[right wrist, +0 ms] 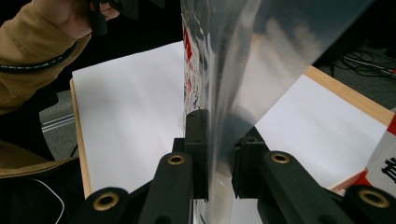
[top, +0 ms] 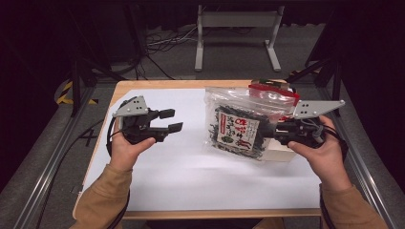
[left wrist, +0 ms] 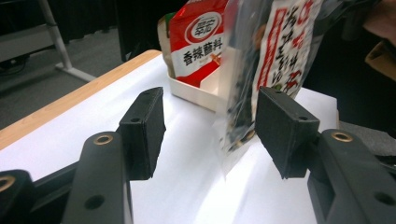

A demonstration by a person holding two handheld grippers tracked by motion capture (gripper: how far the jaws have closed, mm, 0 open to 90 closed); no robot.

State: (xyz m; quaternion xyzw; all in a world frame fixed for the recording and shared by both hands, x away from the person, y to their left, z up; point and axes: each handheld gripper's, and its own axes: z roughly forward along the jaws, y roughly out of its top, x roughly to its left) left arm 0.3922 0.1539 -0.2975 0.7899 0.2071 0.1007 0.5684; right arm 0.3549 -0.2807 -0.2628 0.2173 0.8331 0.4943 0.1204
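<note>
Holding item one, a clear seaweed bag (top: 237, 128), by its edge: my right gripper (right wrist: 218, 154) has its jaws clamped on the film, bag hanging upright above the worktop (top: 191, 181). Left gripper (top: 169, 120): jaws released, nothing between them, bag just ahead. Beyond it, white tray (left wrist: 194, 91) with red packet (left wrist: 198, 39). Step, I judge: carrying; next, lowering into the tray.

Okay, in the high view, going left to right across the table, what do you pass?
Left claw, open and holding nothing → bare white sheet → clear seaweed bag, pinched at its right edge → right claw, shut on that bag.
</note>
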